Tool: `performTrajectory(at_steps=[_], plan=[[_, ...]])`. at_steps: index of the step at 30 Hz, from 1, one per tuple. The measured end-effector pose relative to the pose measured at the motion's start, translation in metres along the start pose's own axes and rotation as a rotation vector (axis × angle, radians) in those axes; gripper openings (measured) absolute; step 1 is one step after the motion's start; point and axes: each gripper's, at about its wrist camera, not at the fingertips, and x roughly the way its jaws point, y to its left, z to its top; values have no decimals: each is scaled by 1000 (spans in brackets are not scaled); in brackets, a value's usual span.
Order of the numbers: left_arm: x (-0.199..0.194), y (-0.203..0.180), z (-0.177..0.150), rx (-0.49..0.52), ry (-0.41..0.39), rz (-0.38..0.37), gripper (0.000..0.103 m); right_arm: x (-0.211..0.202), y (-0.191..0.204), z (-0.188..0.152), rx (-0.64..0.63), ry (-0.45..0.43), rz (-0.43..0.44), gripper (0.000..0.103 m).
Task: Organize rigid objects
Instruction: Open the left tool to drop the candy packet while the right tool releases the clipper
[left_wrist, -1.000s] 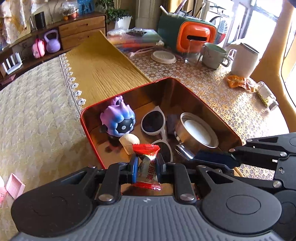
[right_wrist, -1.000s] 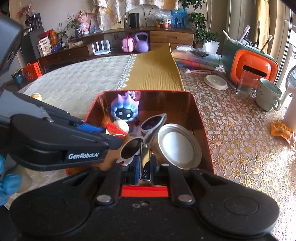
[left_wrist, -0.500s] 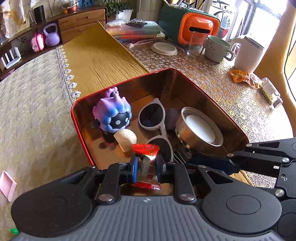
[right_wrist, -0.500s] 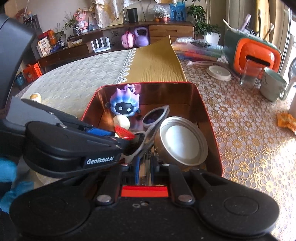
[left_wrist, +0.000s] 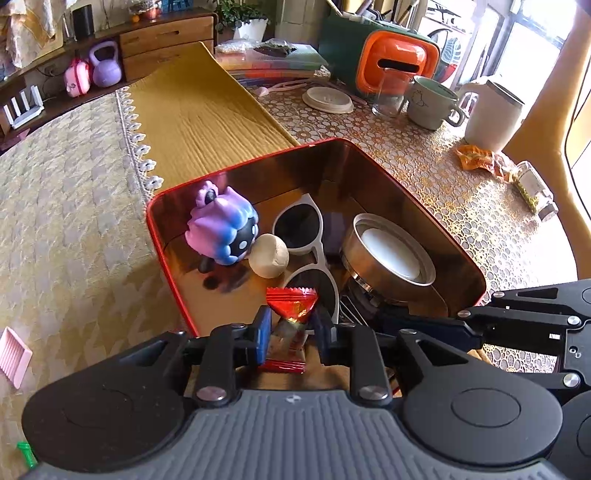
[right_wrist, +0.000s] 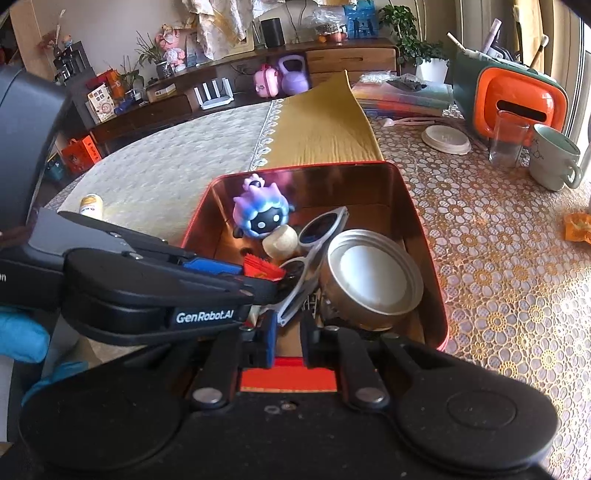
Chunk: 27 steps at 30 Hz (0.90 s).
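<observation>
Left gripper (left_wrist: 290, 325): the jaws have just been opening. The red candy (left_wrist: 291, 304) is still upright between the pads. It looks to be against the left pad, with a sliver of gap at the right pad, so the grip reads as let go rather than clamped. The candy's top twist sticks out past the fingertips, and its lower end sits back between the fingers.

The candy and left fingertips hang over the near end of the red tin (left_wrist: 424, 206), inside its rim. I can't tell whether the candy touches the floor.

Ahead of the left gripper:
- The white sunglasses (left_wrist: 299, 225) are straight ahead, near lens just beyond the candy.
- The beige ball (left_wrist: 268, 260) is ahead and slightly left, touching the sunglasses frame.
- The purple-blue toy (left_wrist: 221, 229) is further left, against the ball.
- The round metal container (left_wrist: 388, 254) is ahead to the right, tilted, overlapping the sunglasses arm.

Right gripper (right_wrist: 288, 332): the pads are all but closed, with only a narrow slot between them. Nothing is in the slot; bare tin floor shows through it. Its fingertips are just inside the near wall. The round container is just ahead to the right, and the sunglasses arm is just ahead to the left and may brush the left pad. The left gripper crosses in from its left, with the candy visible at its tip.
</observation>
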Motion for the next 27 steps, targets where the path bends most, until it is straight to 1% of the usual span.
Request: performTrajectory(at_steps=[7, 13, 20, 27], plan=[[-24, 1, -1, 5, -50, -9, 27, -17, 5, 2, -3, -32, -3, 13], [-54, 7, -8, 7, -96, -17, 27, -33, 16, 0, -9, -56, -7, 13], [-92, 21, -23, 6, -147, -16, 27, -54, 40, -2, -34, -85, -14, 14], [-126, 46, -45, -19, -175, -10, 27, -69, 66, -5, -49, -121, -34, 16]])
